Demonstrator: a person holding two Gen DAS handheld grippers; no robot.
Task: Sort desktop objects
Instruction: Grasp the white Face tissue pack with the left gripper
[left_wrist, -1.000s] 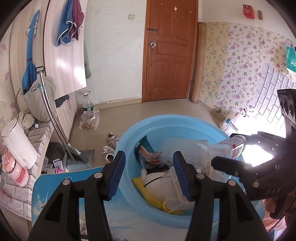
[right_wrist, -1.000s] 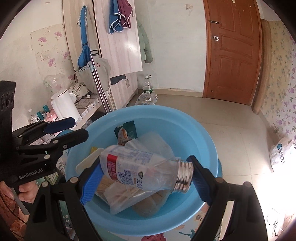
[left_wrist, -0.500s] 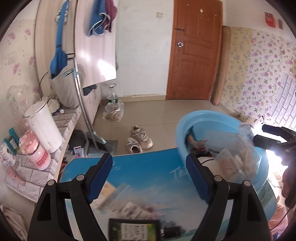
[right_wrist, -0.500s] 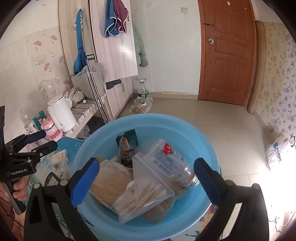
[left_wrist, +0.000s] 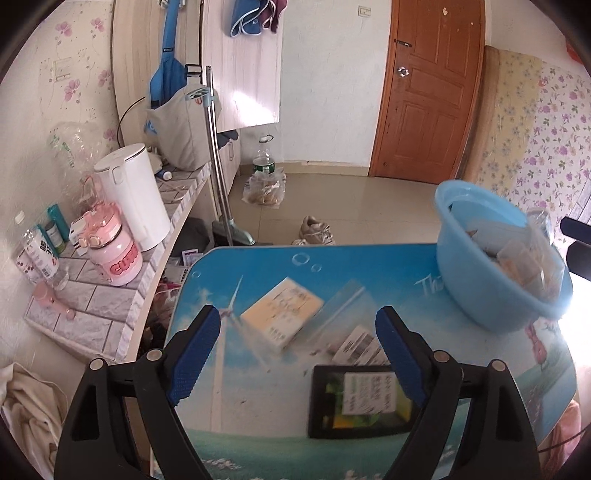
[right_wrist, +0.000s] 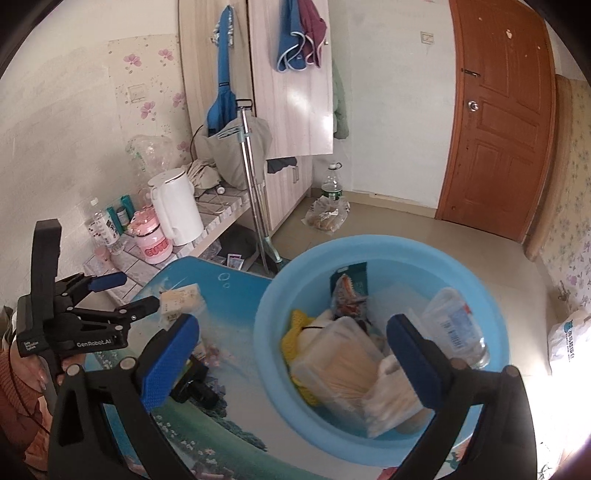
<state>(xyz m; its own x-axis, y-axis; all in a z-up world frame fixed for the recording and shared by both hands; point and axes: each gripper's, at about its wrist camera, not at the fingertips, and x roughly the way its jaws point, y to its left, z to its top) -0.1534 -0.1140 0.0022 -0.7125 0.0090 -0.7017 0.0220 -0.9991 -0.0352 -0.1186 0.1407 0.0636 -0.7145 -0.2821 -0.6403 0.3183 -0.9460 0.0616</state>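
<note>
On the side of your left claw (right_wrist: 125, 293), seen from the right wrist, you can read "GenRobot.AI". The pink jar (right_wrist: 153, 245) on the shelf beyond that claw shows red letters, roughly "CUTE". Print on the bottle (right_wrist: 456, 328) beside your right claw is unreadable.

A brown panelled door (left_wrist: 428, 88) stands shut in the white far wall (left_wrist: 328, 81), a pale wardrobe (left_wrist: 240, 62) to its left with blue and maroon cloths (right_wrist: 301, 33) draped over the top. Beige floor tiles (left_wrist: 351, 203) run up to the door. Floral wallpaper (left_wrist: 557, 122) covers the right wall, and hard daylight glares in from the lower right. Along the left wall, a tiled ledge (left_wrist: 96, 295) carries a white kettle (left_wrist: 129, 195). A pair of shoes (left_wrist: 314, 230) sits on the floor.
</note>
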